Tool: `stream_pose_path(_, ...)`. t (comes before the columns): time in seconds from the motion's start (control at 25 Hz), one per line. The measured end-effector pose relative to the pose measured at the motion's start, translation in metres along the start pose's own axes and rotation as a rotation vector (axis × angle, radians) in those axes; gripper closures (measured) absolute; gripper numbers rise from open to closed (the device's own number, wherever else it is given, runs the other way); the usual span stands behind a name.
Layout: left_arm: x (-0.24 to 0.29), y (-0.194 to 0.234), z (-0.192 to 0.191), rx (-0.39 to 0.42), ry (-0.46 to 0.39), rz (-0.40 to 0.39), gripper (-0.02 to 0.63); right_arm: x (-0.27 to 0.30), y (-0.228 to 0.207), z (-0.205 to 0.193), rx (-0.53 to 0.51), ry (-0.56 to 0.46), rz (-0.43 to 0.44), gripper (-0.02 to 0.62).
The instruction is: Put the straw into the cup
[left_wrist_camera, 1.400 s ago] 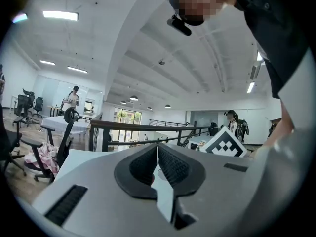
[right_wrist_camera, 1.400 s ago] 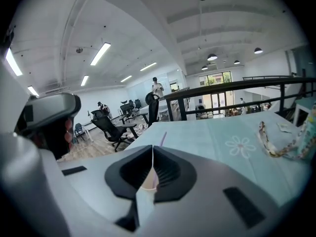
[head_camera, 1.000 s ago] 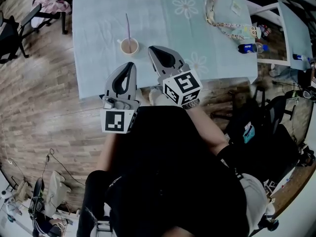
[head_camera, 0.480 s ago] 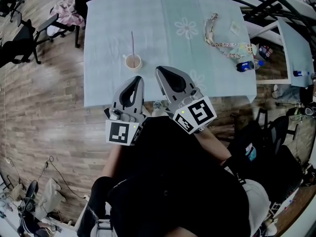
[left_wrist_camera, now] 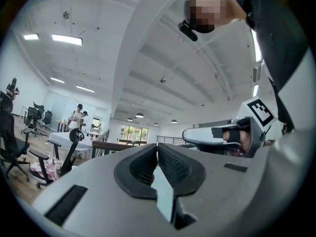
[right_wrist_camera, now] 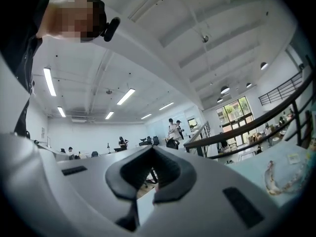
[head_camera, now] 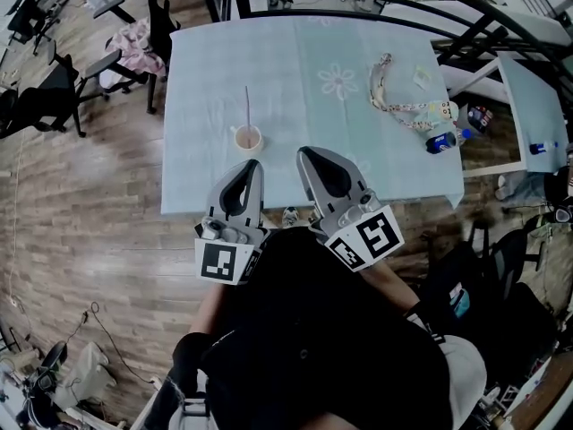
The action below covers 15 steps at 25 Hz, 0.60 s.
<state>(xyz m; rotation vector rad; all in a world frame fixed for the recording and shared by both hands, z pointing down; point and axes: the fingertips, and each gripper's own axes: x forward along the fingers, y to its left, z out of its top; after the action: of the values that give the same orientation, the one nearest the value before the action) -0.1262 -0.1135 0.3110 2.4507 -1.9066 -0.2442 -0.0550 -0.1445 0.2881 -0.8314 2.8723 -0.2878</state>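
Cup [head_camera: 247,139]: one, on the desk [head_camera: 295,52], at 8 o'clock from the desk's middle, close to the left edge. One straw [head_camera: 247,106] stands upright in it. Inside looks pale brown; contents unclear.

Other items on the desk, one of each: lanyard [head_camera: 398,88] lying loose at 2 o'clock; blue bottle [head_camera: 443,141] on its side at 4 o'clock, at the right edge.

Grippers, two, at 6 o'clock over the near edge, well apart from the cup. Left gripper [head_camera: 253,163]: jaws pressed together, nothing between them. Right gripper [head_camera: 304,153]: jaws pressed together, empty too.

Desk covered in a pale teal cloth with flower print. Wood plank floor [head_camera: 81,204]. Black chairs [head_camera: 54,97] at 9 to 10 o'clock. Black railing [head_camera: 466,16] from 12 to 2 o'clock. Gripper views show a large open hall, white ceiling, strip lights, people standing far off.
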Motion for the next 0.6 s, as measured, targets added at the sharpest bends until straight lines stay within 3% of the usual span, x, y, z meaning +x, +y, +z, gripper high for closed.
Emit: stream_pose_path(0.6,-0.007,-0.008,0.010,0.035,-0.037,0.016,0.587,-0.003,0.019,-0.003,-0.028,0.006,0.051,0.588)
